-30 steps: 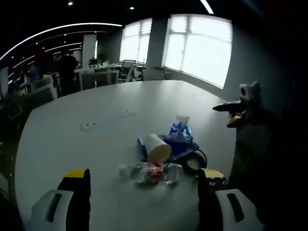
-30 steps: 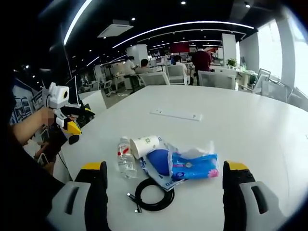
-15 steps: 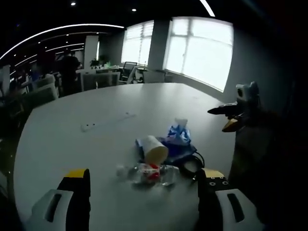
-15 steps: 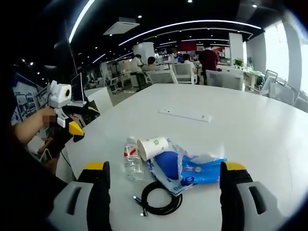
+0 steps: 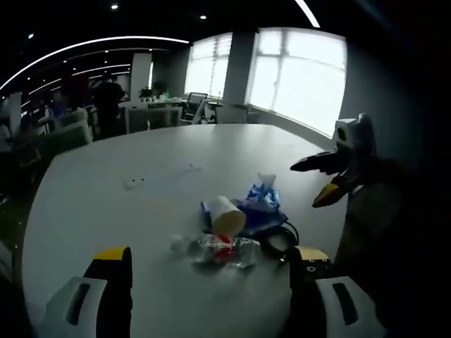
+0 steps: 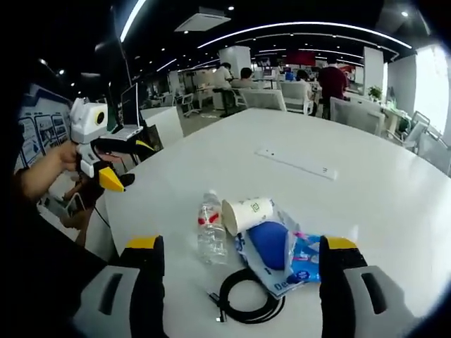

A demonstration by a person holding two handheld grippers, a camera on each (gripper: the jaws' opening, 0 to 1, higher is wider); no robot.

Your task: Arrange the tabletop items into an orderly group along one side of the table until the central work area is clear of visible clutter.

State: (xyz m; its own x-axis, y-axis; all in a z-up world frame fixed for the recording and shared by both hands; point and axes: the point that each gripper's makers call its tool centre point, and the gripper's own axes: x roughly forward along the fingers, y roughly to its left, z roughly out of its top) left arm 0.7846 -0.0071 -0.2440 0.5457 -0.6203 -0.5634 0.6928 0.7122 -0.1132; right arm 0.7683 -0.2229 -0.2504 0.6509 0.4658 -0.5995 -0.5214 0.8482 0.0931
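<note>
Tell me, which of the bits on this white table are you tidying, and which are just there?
To tidy: plastic bottle, paper cup, blue tissue pack, black cable.

Just there: the white strip farther along the table, office chairs, people at desks behind.

In the right gripper view the blue pack (image 6: 304, 255) is partly covered by the pouch (image 6: 270, 244) and by the right jaw, and its print cannot be read. The cup's (image 6: 247, 214) green print is too small to tell. In the left gripper view the bottle (image 5: 224, 251) is blurred, the cable (image 5: 280, 239) is partly hidden behind the pile, and the strip (image 5: 161, 176) is too small to identify.
</note>
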